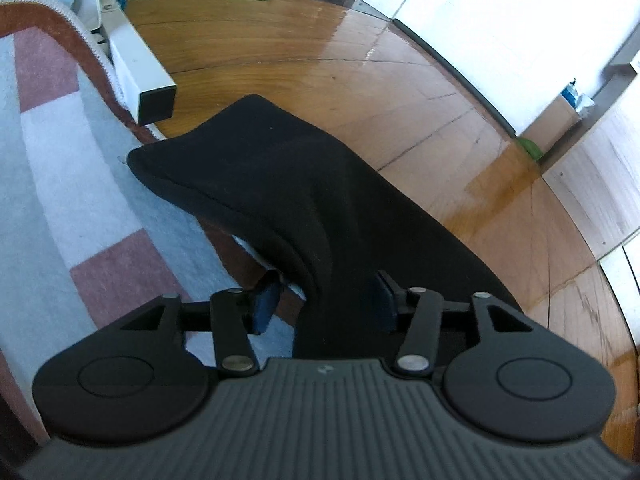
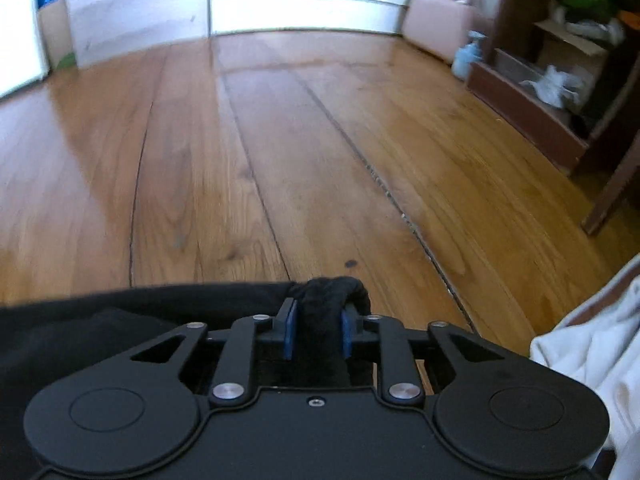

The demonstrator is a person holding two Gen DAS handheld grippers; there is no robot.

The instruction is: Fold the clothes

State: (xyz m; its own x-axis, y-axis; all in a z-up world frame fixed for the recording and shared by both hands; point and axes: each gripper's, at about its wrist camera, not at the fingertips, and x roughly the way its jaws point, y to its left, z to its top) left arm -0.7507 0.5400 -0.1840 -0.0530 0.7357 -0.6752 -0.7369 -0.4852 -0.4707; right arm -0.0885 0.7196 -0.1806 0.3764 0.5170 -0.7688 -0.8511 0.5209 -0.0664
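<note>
A black garment [image 1: 280, 184] hangs lifted off the floor in the left wrist view, stretching forward over the rug's edge and the wood floor. My left gripper [image 1: 324, 304] has its blue pads [image 1: 264, 304] wide apart, with the cloth draped between them against the right pad. In the right wrist view my right gripper [image 2: 318, 332] is shut on a bunched fold of the same black garment [image 2: 332, 292], which spreads to the left below the fingers [image 2: 290, 332].
A blue, white and maroon rug [image 1: 60, 184] lies at the left, with a white furniture leg [image 1: 140, 76] on its edge. Wood floor [image 2: 280, 140] spreads ahead. A dark wooden shelf [image 2: 560, 80], a pink case [image 2: 436, 20] and white cloth [image 2: 592, 344] are at the right.
</note>
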